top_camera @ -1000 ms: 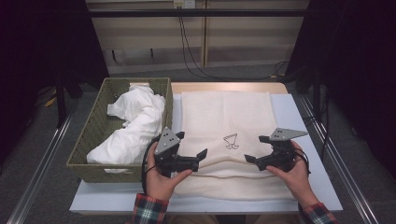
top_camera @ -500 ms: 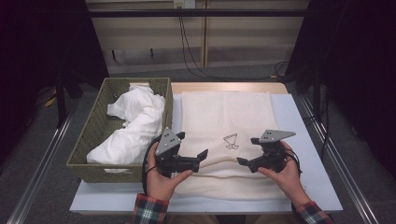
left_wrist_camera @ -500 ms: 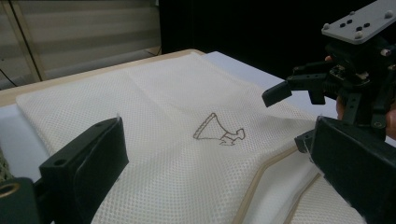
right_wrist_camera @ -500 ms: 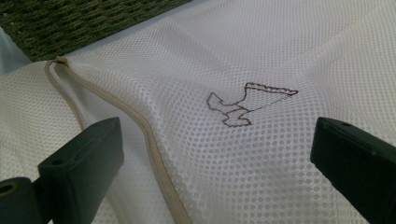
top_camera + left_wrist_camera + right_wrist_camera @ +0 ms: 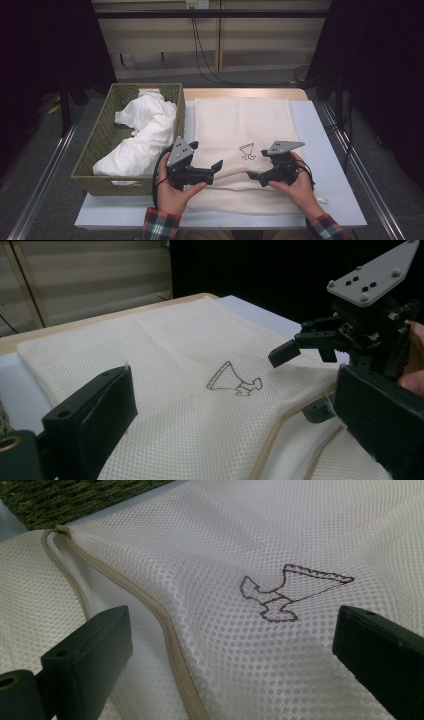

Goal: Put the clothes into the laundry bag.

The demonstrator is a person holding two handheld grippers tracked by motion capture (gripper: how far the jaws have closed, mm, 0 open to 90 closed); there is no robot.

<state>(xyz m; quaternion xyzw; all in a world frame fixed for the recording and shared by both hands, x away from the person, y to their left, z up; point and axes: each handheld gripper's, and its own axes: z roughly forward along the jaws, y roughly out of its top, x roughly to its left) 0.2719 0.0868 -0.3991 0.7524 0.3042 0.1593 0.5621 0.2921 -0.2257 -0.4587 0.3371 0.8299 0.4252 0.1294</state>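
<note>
Fingers wide apart on both sides, nothing between them. My left gripper [image 5: 216, 167] and my right gripper [image 5: 254, 176] point at each other over the near part of the mesh laundry bag [image 5: 242, 130], left tips aiming right, right tips aiming left.

From the left gripper view, my open fingers [image 5: 95, 410] frame the bag's embroidered logo [image 5: 234, 382], with the other gripper hovering just past it. From the right gripper view, my fingers [image 5: 87, 652] straddle the beige zipper edge [image 5: 167, 630] that runs toward me through the gap, and the same logo sits just to its right.

So the bag lies flat in front of me, long axis running from near to far, and its opening seam crosses left to right between the two grippers. The seam looks a shade closer to my right hand, though both are near. I judge the coming move as a pinch on that lifted seam edge, one gripper each side, to spread the mouth.

Left of the bag, touching the woven basket [image 5: 100, 145], sits a heap of white laundry [image 5: 140, 135]. The pale surface [image 5: 325, 150] carries it all; beyond its far edge, pale wall panels and dangling cables [image 5: 200, 50], dark room either side.
</note>
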